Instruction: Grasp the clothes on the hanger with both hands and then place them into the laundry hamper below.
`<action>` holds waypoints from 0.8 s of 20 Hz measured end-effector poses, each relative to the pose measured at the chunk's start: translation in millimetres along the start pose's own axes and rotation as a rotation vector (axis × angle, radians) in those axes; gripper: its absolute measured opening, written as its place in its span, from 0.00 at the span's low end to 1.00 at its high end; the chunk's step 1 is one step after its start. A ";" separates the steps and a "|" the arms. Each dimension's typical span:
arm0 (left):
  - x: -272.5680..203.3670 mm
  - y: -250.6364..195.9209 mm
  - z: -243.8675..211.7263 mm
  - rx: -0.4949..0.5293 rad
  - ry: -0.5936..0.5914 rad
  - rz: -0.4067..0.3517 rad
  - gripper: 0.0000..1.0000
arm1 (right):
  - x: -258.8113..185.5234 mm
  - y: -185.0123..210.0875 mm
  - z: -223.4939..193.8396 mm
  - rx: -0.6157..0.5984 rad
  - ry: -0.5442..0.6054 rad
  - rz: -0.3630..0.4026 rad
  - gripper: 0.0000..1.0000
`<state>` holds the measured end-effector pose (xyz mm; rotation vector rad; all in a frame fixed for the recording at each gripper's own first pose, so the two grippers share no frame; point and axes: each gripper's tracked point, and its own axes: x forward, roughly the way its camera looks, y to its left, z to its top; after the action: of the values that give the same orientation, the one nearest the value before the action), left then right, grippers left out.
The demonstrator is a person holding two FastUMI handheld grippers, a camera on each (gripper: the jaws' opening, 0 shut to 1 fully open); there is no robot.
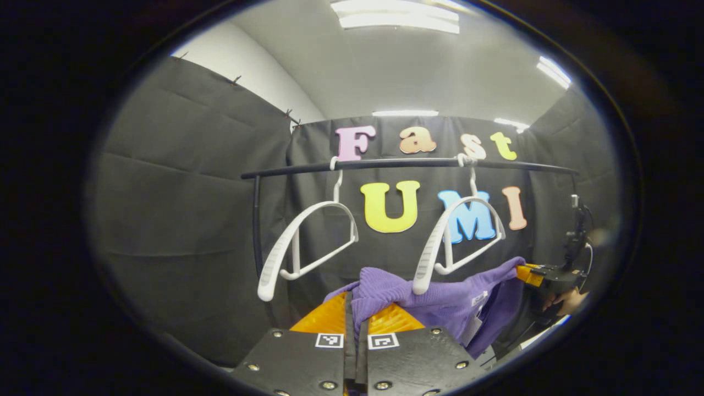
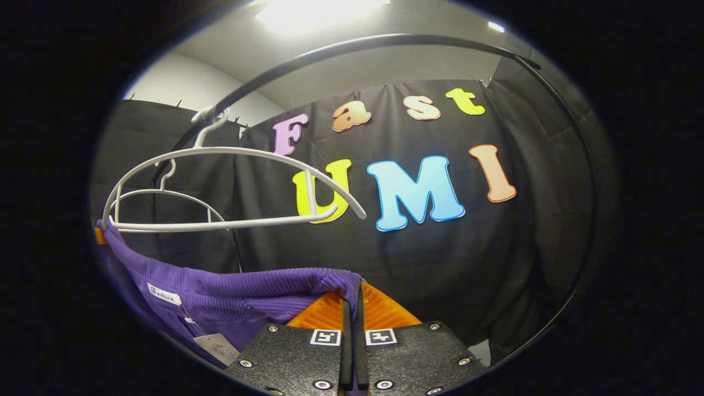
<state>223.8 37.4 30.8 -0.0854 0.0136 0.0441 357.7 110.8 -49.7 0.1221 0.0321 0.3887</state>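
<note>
A purple knitted garment [image 1: 440,300] hangs stretched between my two grippers, just below and in front of two bare white hangers [image 1: 308,242] [image 1: 459,239] on a black rail [image 1: 407,163]. My left gripper [image 1: 356,308] is shut on one bunched end of the cloth, its orange fingers [image 1: 324,319] pressed together on it. Farther right in the left gripper view, the right gripper [image 1: 528,273] pinches the other end, held by a hand [image 1: 566,301]. In the right gripper view, my right gripper [image 2: 352,297] is shut on the purple garment [image 2: 220,302], which trails left under a white hanger [image 2: 231,187].
The black rail [image 2: 385,44] arcs overhead in the right gripper view and runs down at the right. A white label and a paper tag [image 2: 217,346] dangle from the garment. Black cloth walls close in the booth on all sides.
</note>
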 end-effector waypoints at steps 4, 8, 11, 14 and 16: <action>-16.2 -4.3 15.0 -0.024 -0.033 -0.058 0.01 | -37.9 20.0 24.0 -0.007 -0.039 0.008 0.02; -48.2 -15.1 29.1 -0.051 -0.069 -0.112 0.01 | -70.7 43.1 46.0 -0.009 -0.077 0.021 0.02; -57.5 -26.2 41.4 -0.066 -0.092 -0.154 0.01 | -95.9 65.0 62.9 -0.006 -0.104 0.039 0.02; -71.0 -38.3 45.8 -0.081 -0.107 -0.202 0.01 | -121.8 86.9 75.0 -0.002 -0.130 0.063 0.02; -81.3 -48.7 45.8 -0.092 -0.112 -0.236 0.01 | -138.9 99.3 79.7 -0.011 -0.143 0.073 0.02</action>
<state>145.2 -10.7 81.8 -0.1760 -0.1106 -0.1867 196.2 140.3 42.9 0.1397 -0.1156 0.4522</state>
